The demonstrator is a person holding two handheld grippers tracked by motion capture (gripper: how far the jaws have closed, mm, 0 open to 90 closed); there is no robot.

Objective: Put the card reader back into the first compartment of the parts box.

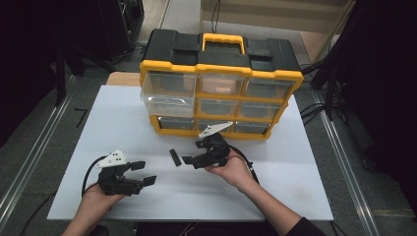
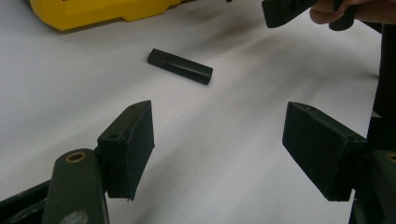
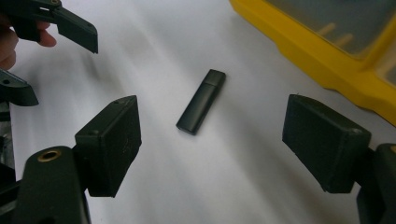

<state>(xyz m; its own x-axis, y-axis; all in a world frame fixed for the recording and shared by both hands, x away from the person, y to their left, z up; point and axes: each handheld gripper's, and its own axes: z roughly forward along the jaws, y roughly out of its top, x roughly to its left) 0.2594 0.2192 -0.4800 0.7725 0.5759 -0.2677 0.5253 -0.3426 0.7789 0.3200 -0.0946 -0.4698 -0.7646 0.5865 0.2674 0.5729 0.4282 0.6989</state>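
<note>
A small black stick, like a USB drive (image 1: 174,157), lies flat on the white tabletop (image 1: 113,123) in front of a yellow and black drawer organizer (image 1: 221,93). My right gripper (image 1: 193,152) is just right of the stick, open and empty, its jaws pointing left at it. In the right gripper view the stick (image 3: 201,101) lies ahead, between the spread jaws of the gripper (image 3: 212,140). My left gripper (image 1: 143,173) stands open and empty at the front left. Its own view shows the stick (image 2: 180,66) farther ahead of the gripper (image 2: 219,140).
The organizer's top-left clear drawer (image 1: 167,102) is pulled partly out. Its yellow base edge (image 3: 327,60) runs close behind the stick. Black cables trail from both grippers. Dark floor and rails flank the table.
</note>
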